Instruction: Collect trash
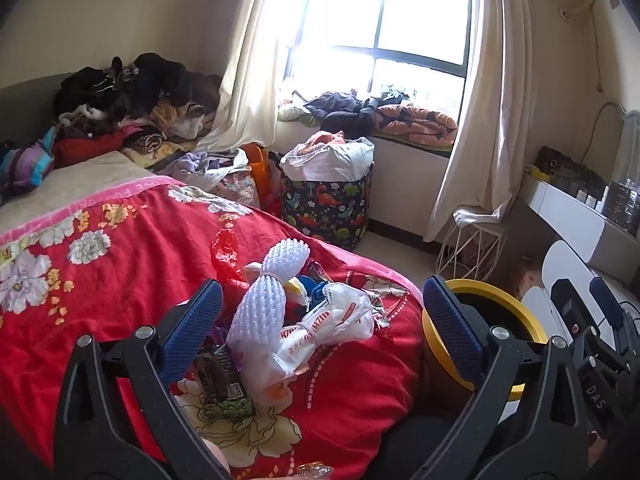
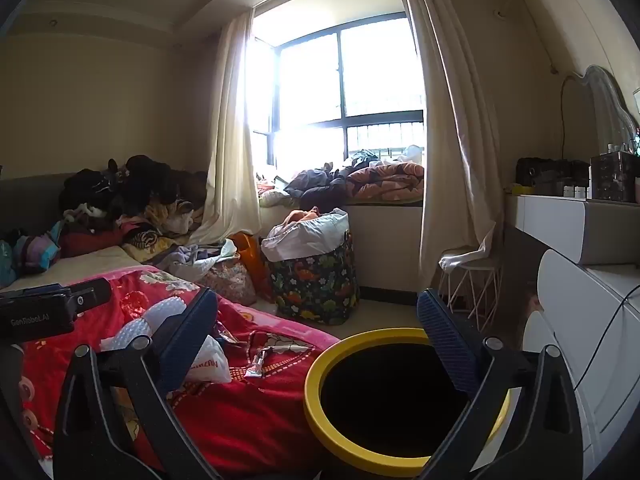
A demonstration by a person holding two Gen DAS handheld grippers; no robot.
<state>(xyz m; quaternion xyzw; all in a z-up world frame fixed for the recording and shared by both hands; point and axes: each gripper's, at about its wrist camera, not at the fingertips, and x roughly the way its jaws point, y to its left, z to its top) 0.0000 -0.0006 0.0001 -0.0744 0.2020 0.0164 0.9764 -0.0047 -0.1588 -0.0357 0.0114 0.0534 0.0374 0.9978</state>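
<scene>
Left claw (image 1: 322, 328) is spread wide, nothing pinched, held over a trash pile on the bed (image 1: 120, 264): white foam netting (image 1: 264, 304), a white plastic bag (image 1: 340, 320), dark wrappers (image 1: 222, 376). Right claw (image 2: 318, 340) is likewise spread and empty, held above the yellow-rimmed bin (image 2: 320, 412) just beside the bed.
</scene>
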